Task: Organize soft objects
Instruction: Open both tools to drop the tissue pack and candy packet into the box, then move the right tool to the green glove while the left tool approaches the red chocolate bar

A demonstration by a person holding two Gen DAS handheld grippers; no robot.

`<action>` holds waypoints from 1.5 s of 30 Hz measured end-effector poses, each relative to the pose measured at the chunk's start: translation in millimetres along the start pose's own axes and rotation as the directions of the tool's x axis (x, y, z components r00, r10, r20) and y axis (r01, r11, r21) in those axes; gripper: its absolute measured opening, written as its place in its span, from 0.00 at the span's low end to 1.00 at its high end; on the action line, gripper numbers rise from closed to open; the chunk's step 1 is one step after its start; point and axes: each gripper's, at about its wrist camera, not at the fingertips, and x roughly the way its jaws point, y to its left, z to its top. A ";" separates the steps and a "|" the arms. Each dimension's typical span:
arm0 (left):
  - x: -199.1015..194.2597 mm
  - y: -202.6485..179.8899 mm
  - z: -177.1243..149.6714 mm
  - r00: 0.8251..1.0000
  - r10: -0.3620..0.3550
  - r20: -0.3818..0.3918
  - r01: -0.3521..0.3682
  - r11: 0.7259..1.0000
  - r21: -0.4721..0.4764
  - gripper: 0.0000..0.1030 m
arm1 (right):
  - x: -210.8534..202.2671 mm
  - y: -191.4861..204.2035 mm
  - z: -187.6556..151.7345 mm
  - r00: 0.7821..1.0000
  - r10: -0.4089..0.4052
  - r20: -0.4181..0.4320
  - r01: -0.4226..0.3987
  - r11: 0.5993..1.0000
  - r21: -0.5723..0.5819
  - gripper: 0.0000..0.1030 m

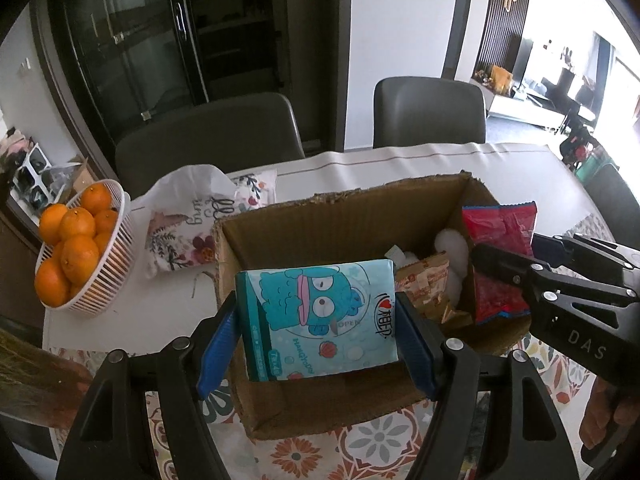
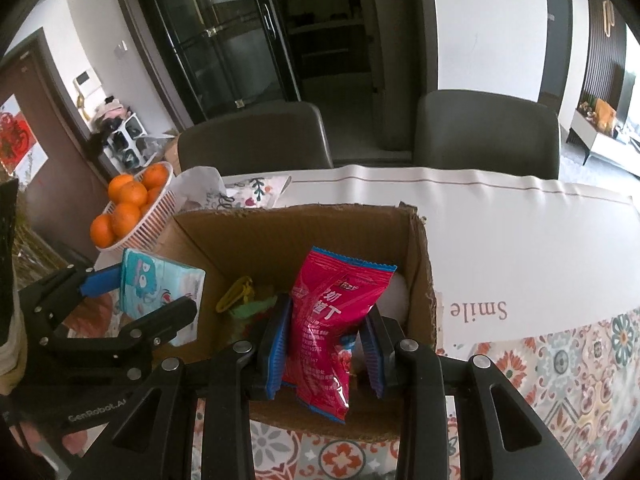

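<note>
My left gripper (image 1: 316,320) is shut on a teal tissue pack (image 1: 316,316) with a blue cartoon face and holds it over the near side of an open cardboard box (image 1: 340,216). The pack also shows in the right wrist view (image 2: 160,288). My right gripper (image 2: 326,332) is shut on a red snack bag (image 2: 332,320) and holds it over the box's (image 2: 280,228) right side. The bag also shows in the left wrist view (image 1: 500,256). Inside the box lie a brown snack packet (image 1: 428,284), something white (image 1: 452,248) and a yellow-green item (image 2: 244,300).
A white basket of oranges (image 1: 76,248) stands at the table's left. A floral cloth bag (image 1: 192,216) lies beside it behind the box. Two dark chairs (image 1: 428,112) stand at the far edge. A patterned tablecloth (image 2: 560,360) covers the near side.
</note>
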 end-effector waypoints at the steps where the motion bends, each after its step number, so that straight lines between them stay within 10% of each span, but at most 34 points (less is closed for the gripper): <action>1: 1.9 0.3 0.1 1.000 -0.003 -0.003 0.003 1.000 -0.001 0.71 | 1.5 0.3 0.6 1.000 -0.002 -0.004 0.002 1.000 -0.001 0.34; 10: 8.7 -0.6 0.1 1.000 0.004 -0.028 -0.004 1.000 0.001 0.73 | 1.1 3.4 1.3 1.000 -0.024 0.003 0.024 1.000 -0.010 0.52; 45: -95.9 -37.3 -49.4 0.984 0.093 0.154 -0.090 0.996 -0.024 0.86 | -110.4 1.8 -47.7 0.984 -0.051 0.172 0.062 0.996 -0.063 0.58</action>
